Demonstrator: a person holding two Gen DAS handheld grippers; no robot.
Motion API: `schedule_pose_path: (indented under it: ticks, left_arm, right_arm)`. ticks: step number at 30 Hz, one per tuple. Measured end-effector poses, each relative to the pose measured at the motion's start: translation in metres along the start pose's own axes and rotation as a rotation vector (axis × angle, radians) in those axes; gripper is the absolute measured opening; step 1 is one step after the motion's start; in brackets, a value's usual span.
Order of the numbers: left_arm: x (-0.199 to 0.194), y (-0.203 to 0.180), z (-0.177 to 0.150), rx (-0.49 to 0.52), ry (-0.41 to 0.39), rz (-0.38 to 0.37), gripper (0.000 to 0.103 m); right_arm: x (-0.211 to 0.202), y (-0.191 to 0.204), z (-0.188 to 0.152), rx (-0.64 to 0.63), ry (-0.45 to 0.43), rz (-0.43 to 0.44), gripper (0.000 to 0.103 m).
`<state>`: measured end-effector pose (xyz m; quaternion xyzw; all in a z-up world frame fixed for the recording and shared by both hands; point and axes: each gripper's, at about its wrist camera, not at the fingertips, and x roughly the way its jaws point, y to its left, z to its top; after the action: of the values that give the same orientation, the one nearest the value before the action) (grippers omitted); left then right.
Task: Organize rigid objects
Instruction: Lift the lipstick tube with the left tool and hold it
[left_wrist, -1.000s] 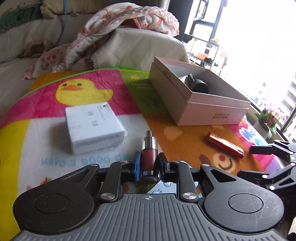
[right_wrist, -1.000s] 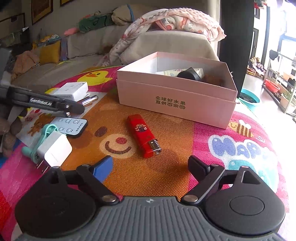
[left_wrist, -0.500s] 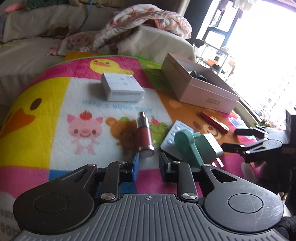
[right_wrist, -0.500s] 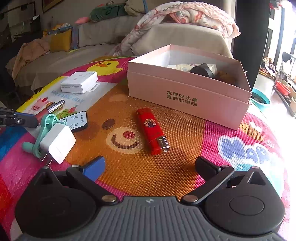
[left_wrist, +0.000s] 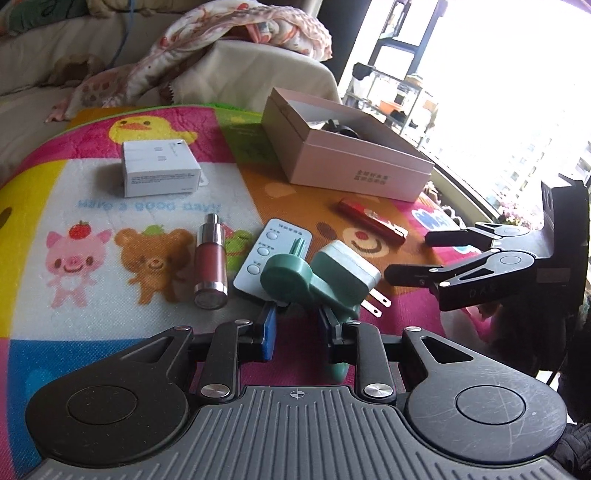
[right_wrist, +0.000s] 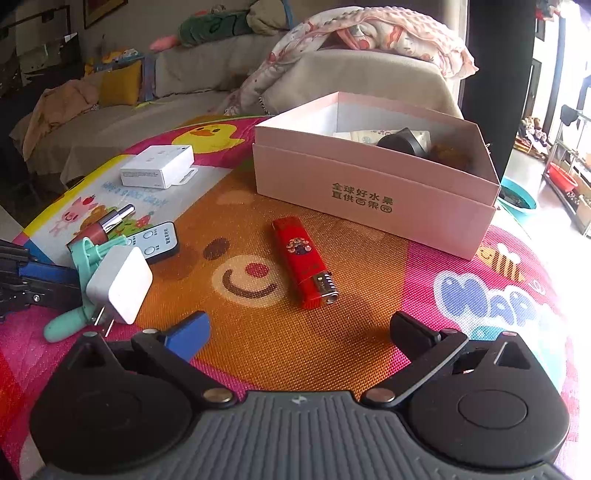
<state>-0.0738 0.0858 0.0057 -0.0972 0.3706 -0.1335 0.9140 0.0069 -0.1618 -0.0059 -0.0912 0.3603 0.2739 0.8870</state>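
Note:
My left gripper (left_wrist: 297, 328) is open and empty, its fingers on either side of the near end of a green tool with a white charger plug (left_wrist: 325, 275). A reddish bottle with a metal cap (left_wrist: 209, 267) lies free to its left. A white remote (left_wrist: 271, 251) lies behind the plug. A red lighter (right_wrist: 304, 271) lies ahead of my open, empty right gripper (right_wrist: 299, 336). The pink box (right_wrist: 373, 195) beyond holds a black object (right_wrist: 404, 142). A white carton (left_wrist: 160, 173) sits far left.
Everything rests on a colourful cartoon play mat (right_wrist: 258, 332) over a round surface. A couch with a blanket (right_wrist: 369, 33) stands behind it. My right gripper shows in the left wrist view (left_wrist: 465, 258) at the right edge. A window is at the right.
My left gripper opened and let go of the reddish bottle, which now lies on the mat. It pulled back and shifted right to the green tool. The right gripper stayed open.

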Motion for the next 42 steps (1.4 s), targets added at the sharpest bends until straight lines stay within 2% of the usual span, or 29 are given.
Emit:
schedule_pose_path:
  ticks: [6,13,16,18,21,23,26,30,33,36,38,40,42]
  left_arm:
    - [0.006,-0.008,0.005,0.023,0.008,0.011,0.026]
    - [0.010,-0.012,0.007,0.033,0.010,-0.011,0.026]
    - [0.003,-0.011,0.007,0.034,0.010,-0.046,0.026]
    - [-0.007,-0.014,0.008,0.070,-0.013,-0.046,0.026]
    - [-0.024,-0.015,0.013,0.118,-0.076,-0.002,0.027]
    - [-0.027,-0.006,0.019,0.098,-0.106,0.061,0.027]
    - [-0.017,0.011,0.023,0.036,-0.089,0.133,0.027]
    - [0.001,0.021,0.025,0.011,-0.061,0.132,0.027]
    - [0.012,0.024,0.026,-0.002,-0.053,0.142,0.027]
    - [0.016,0.024,0.027,-0.008,-0.065,0.148,0.027]
    - [0.017,0.023,0.026,0.004,-0.068,0.145,0.026]
    - [0.016,0.023,0.023,0.005,-0.068,0.126,0.027]
    - [0.013,0.025,0.020,-0.002,-0.071,0.115,0.027]
  right_arm:
    - [0.000,0.000,0.000,0.001,-0.001,0.001,0.103]
    - [0.000,0.000,0.000,0.001,-0.001,0.001,0.103]
    - [0.000,-0.001,0.000,0.001,-0.001,0.001,0.103]
    - [0.000,-0.001,0.000,0.001,-0.001,0.001,0.103]
    - [0.000,-0.001,0.000,0.001,-0.001,0.001,0.103]
    - [0.000,-0.001,0.000,0.002,-0.001,0.001,0.103]
    - [0.000,-0.001,0.000,0.002,-0.001,0.001,0.103]
    - [-0.003,-0.001,0.000,0.009,-0.011,-0.011,0.102]
    - [-0.017,0.000,-0.001,0.035,-0.083,-0.057,0.093]
    - [-0.033,0.008,0.001,0.073,-0.122,0.064,0.093]
    - [-0.041,0.022,0.005,0.051,-0.143,0.140,0.092]
    - [-0.041,0.039,0.009,0.008,-0.153,0.163,0.091]
    - [-0.032,0.055,0.014,-0.043,-0.131,0.150,0.087]
